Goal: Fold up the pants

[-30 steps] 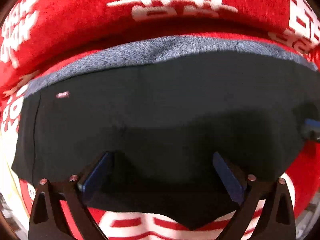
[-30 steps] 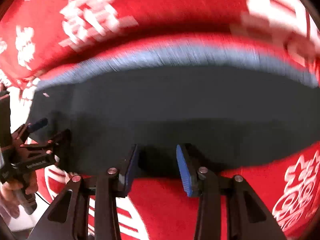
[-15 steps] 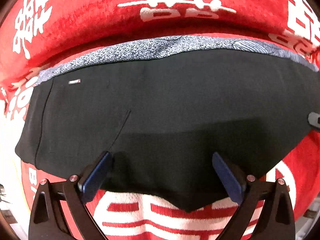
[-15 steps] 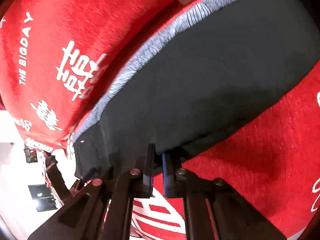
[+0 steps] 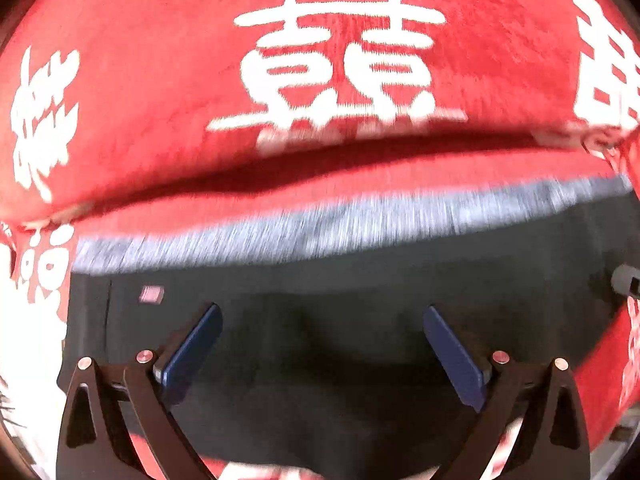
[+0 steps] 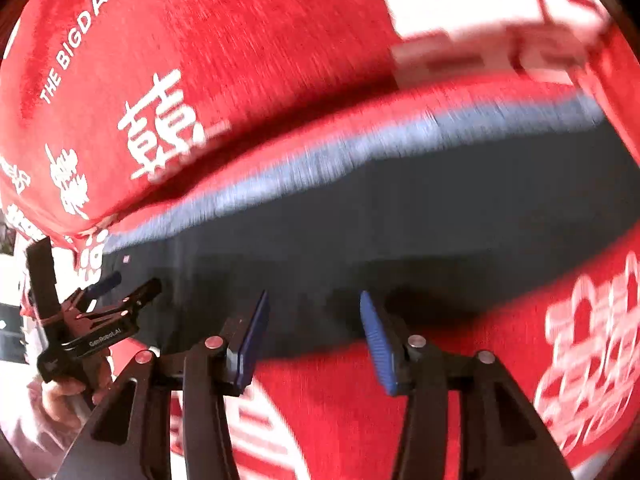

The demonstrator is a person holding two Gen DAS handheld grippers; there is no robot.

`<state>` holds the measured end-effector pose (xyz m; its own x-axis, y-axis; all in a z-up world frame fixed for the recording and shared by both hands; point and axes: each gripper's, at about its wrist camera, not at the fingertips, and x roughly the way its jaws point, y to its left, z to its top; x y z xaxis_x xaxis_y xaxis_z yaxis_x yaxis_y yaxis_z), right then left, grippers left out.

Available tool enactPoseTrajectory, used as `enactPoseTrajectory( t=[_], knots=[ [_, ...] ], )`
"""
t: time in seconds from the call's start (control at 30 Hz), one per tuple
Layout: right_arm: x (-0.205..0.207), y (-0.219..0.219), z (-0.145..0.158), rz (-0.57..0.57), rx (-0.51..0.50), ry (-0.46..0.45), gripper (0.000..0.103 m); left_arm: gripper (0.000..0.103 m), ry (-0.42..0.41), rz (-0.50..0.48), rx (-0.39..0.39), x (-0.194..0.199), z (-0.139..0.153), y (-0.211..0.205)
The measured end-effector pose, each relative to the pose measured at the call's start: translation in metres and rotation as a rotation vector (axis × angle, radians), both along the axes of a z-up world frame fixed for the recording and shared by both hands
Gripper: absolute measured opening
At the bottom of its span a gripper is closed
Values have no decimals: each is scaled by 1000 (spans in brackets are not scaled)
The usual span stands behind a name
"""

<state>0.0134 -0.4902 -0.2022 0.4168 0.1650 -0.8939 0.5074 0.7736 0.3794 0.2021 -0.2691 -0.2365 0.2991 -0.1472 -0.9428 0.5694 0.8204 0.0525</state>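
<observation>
Black pants (image 5: 340, 280) with a grey patterned waistband (image 5: 320, 228) lie flat and folded on a red cloth. My left gripper (image 5: 320, 316) is open, its blue pads spread wide over the near part of the pants, holding nothing. The pants also show in the right wrist view (image 6: 400, 216). My right gripper (image 6: 314, 300) is open over the pants' near edge, empty. The left gripper (image 6: 116, 292) shows at the left of the right wrist view, over the pants' left end. Both views are blurred by motion.
A red cloth (image 5: 320, 152) with white characters covers the surface, with a raised fold behind the waistband. It also shows in the right wrist view (image 6: 360, 408). A person's hand (image 6: 60, 392) holds the left gripper's handle.
My right gripper was shut on the pants' edge half a second ago and is now open. My left gripper stayed open and moved forward over the pants.
</observation>
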Motion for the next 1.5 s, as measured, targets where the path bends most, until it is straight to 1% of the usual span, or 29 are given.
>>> enactPoseTrajectory(
  t=[0.07, 0.1, 0.13, 0.17, 0.2, 0.27, 0.3, 0.33, 0.37, 0.4, 0.47, 0.5, 0.53, 0.57, 0.6, 0.63, 0.67, 0.77, 0.8, 0.83, 0.9, 0.93, 1.0, 1.03, 1.13, 1.33, 1.4, 1.5],
  knots=[
    [28, -4, -3, 47, -10, -16, 50, 102, 10, 42, 12, 19, -15, -16],
    [37, -5, -5, 66, -22, -20, 46, 102, 9, 62, 24, 29, -23, -19],
    [54, -5, -12, 91, -31, -25, 38, 102, 1, 86, 44, 35, -31, -22],
    [63, -5, -17, 107, -33, -25, 36, 102, -13, 116, 74, 44, -40, -24],
    [72, -5, -24, 119, -52, -18, 35, 102, -16, 132, 80, 45, -45, -26],
    [77, -11, -37, 128, -116, 19, 35, 103, -3, 174, 51, 58, -55, -17],
    [78, -17, -45, 119, -130, 38, 24, 103, 15, 195, 36, 63, -58, -12],
    [75, -30, -52, 96, -126, 32, 9, 103, 30, 209, 25, 67, -60, -9],
    [72, -39, -53, 77, -129, 18, 7, 103, 38, 214, 20, 72, -62, -6],
    [69, -48, -53, 56, -150, 16, 7, 103, 38, 211, 24, 75, -62, -5],
    [61, -75, -49, -31, -218, 52, 8, 103, 29, 206, 48, 78, -60, -6],
    [58, -83, -48, -61, -223, 70, 9, 103, 28, 208, 64, 78, -56, -7],
    [52, -94, -46, -102, -198, 81, 13, 103, 29, 207, 74, 79, -52, -8],
    [43, -103, -41, -141, -157, 81, 13, 103, 34, 199, 77, 78, -47, -10],
    [37, -105, -37, -159, -137, 81, 15, 103, 43, 185, 71, 73, -41, -11],
    [27, -104, -29, -159, -115, 75, 18, 103, 50, 172, 65, 68, -35, -12],
    [20, -99, -25, -143, -101, 75, 19, 103, 58, 154, 59, 59, -28, -14],
    [0, -73, -14, -68, -89, 74, 23, 103, 93, 112, 50, 35, -16, -19],
    [-8, -61, -13, -40, -92, 80, 28, 103, 110, 102, 53, 22, -15, -20],
    [-13, -54, -13, -26, -93, 87, 34, 103, 129, 96, 60, 12, -17, -21],
    [-30, -39, -22, -4, -97, 121, 39, 103, 191, 77, 99, -6, -31, -23],
    [-38, -34, -27, -6, -96, 134, 39, 103, 209, 80, 120, -13, -38, -22],
    [-52, -29, -26, -27, -107, 109, 39, 103, 197, 133, 81, -17, -35, -14],
    [-54, -28, -25, -24, -110, 110, 39, 103, 215, 133, 82, -17, -36, -13],
    [-62, -32, -17, -12, -102, 105, 39, 103, 226, 145, 98, -14, -35, -11],
    [-74, -45, -13, -26, -41, 103, 40, 103, 180, 117, 156, -33, -31, -41],
    [-63, -29, -23, -26, -34, 104, 40, 103, 175, 122, 163, -37, -30, -49],
    [-64, -28, -29, -28, -20, 108, 40, 103, 169, 133, 167, -46, -31, -50]
  ],
)
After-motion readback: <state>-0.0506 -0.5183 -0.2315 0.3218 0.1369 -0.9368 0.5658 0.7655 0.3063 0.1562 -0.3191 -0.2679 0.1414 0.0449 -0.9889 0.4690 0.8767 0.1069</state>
